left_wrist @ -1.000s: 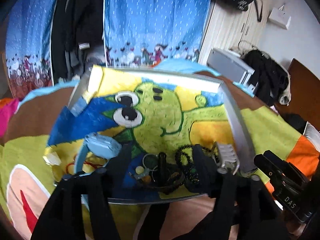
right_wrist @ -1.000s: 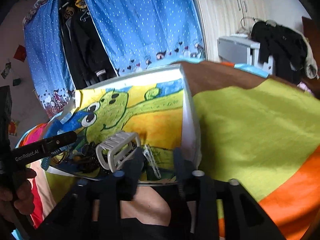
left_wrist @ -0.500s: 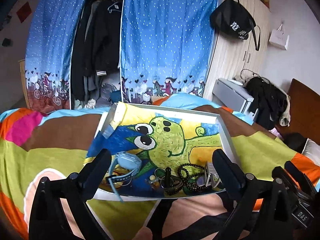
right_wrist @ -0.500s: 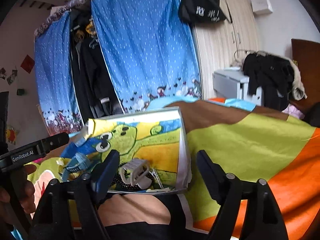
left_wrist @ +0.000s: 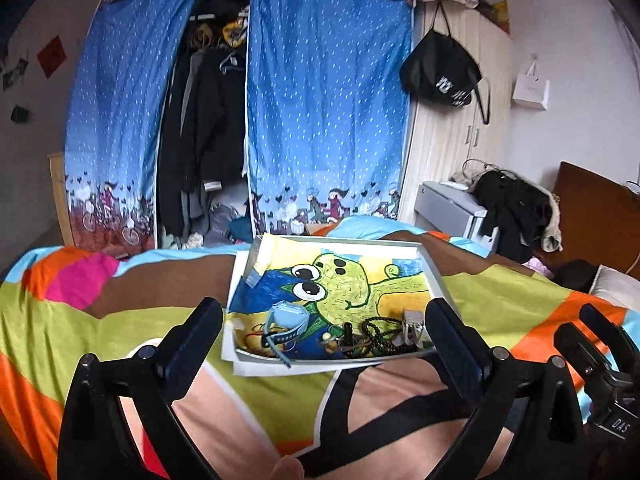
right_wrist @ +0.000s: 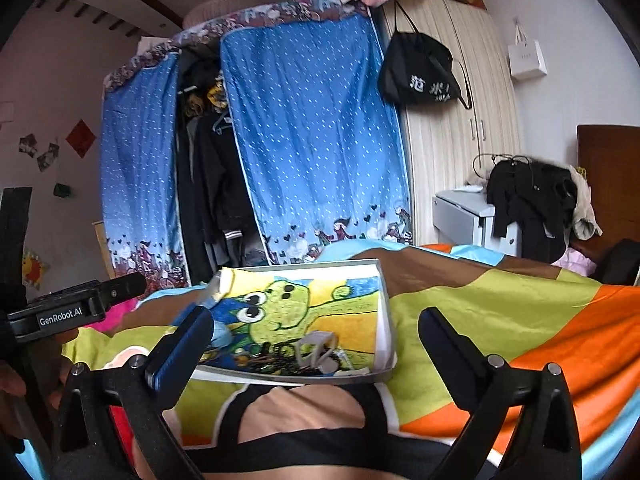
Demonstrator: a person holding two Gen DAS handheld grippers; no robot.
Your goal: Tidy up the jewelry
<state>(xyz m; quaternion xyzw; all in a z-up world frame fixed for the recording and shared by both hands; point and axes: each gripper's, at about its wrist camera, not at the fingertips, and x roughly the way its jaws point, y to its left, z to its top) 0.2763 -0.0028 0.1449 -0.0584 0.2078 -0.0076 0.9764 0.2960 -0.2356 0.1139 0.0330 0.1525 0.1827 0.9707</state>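
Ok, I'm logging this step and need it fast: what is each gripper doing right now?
Left gripper: open, holding nothing, jaws just opened wide.
Right gripper: open, holding nothing, jaws just opened wide.

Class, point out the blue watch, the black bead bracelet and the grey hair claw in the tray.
blue watch [left_wrist: 289, 315], left wrist view, its face
black bead bracelet [left_wrist: 380, 330], left wrist view, bead loop
grey hair claw [right_wrist: 316, 346], right wrist view, its teeth

jewelry [left_wrist: 372, 334] lies in the tray's [left_wrist: 436, 280] near end, on the bed [left_wrist: 500, 300].
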